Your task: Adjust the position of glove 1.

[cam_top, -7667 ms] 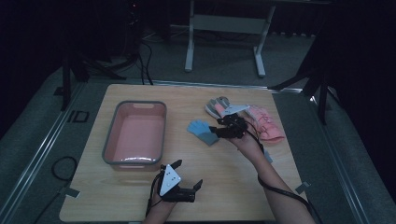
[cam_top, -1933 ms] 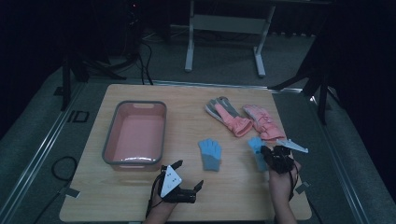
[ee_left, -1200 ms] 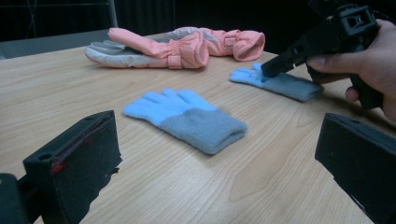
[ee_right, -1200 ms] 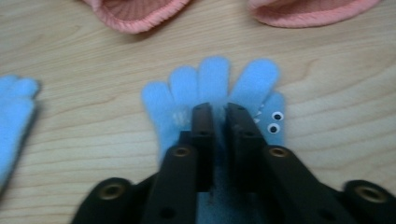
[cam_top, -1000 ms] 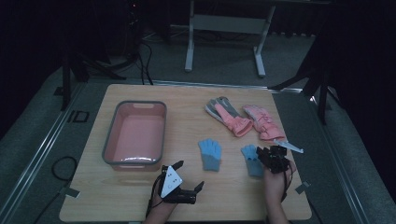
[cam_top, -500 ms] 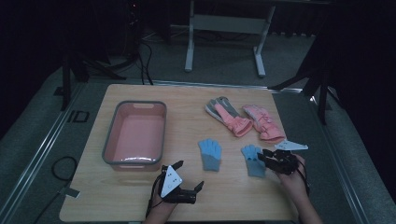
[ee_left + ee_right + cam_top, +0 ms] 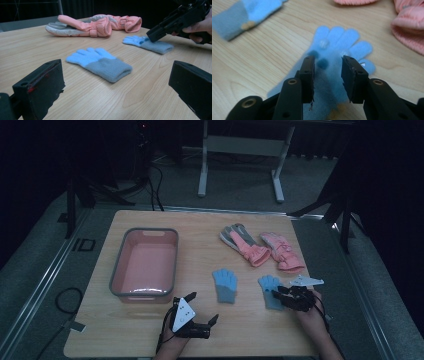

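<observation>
Blue glove [image 7: 269,289] lies flat on the table [image 7: 200,240], front right, just beside its twin blue glove [image 7: 225,285]. Right gripper [image 7: 327,65] hovers over it, jaws apart, nothing pinched. Left gripper [image 7: 197,309] rests near the pink tub [image 7: 145,262], jaws wide apart.

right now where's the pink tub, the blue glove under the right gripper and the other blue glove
pink tub [image 7: 116,270], high view, left rim
blue glove under the right gripper [image 7: 337,37], right gripper view, fingers
other blue glove [image 7: 100,62], left gripper view, palm
</observation>
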